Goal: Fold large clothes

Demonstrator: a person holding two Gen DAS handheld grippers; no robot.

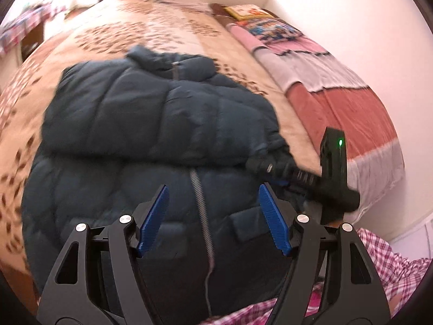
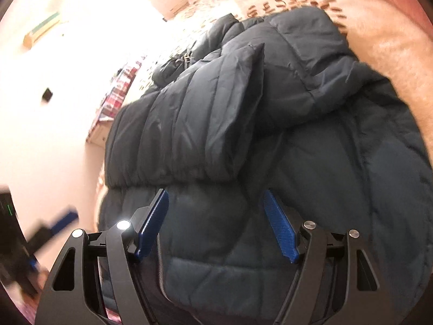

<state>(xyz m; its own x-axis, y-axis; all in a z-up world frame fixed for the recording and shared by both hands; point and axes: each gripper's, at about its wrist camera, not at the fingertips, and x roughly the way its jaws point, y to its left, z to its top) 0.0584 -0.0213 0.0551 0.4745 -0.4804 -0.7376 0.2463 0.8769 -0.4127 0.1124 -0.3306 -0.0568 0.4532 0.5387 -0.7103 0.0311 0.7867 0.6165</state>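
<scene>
A dark navy puffer jacket lies front up on the bed, its zipper running down the middle. One sleeve is folded across the chest. My left gripper is open just above the jacket's lower front, its jaws either side of the zipper. My right gripper shows in the left wrist view at the jacket's right edge. In the right wrist view the right gripper is open over the jacket, below the folded sleeve. Neither holds cloth.
The bed has a beige leaf-patterned cover. A red, white and pink striped blanket lies along the wall side. A pink checked cloth is at the near right. Books lie at the bed's head.
</scene>
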